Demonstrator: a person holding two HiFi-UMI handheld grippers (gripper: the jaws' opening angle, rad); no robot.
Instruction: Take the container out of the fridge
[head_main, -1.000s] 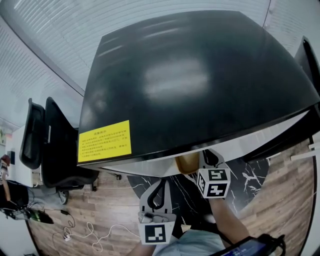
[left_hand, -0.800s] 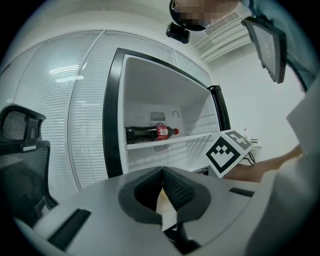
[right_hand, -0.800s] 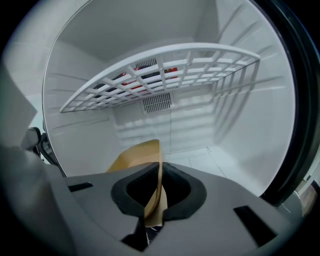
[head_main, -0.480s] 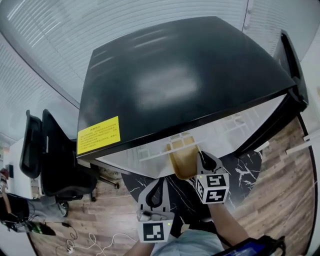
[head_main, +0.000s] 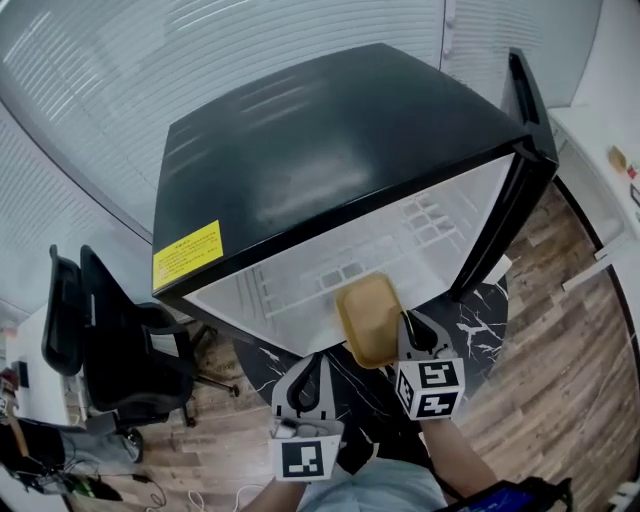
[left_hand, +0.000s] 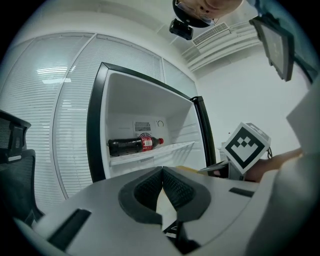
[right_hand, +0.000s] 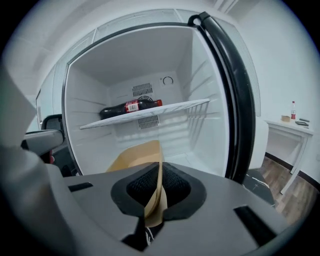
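The fridge (head_main: 330, 170) stands in front of me, its door (head_main: 525, 120) swung open to the right. Inside, a shelf (right_hand: 150, 114) runs across, and a bottle (right_hand: 131, 106) lies on its side on that shelf, toward the back. My right tongs (head_main: 413, 322) are just before the fridge opening, clamped on the near edge of the container (head_main: 368, 320), which reaches from them toward the opening, lower than the shelf. My left tongs (head_main: 311, 368) are left of the right ones and nearer to me, with nothing between them. A chair (head_main: 110, 330) stands left of the fridge. A surface (right_hand: 290, 127) stands right of the door, with a small bottle (right_hand: 293, 110) on it.
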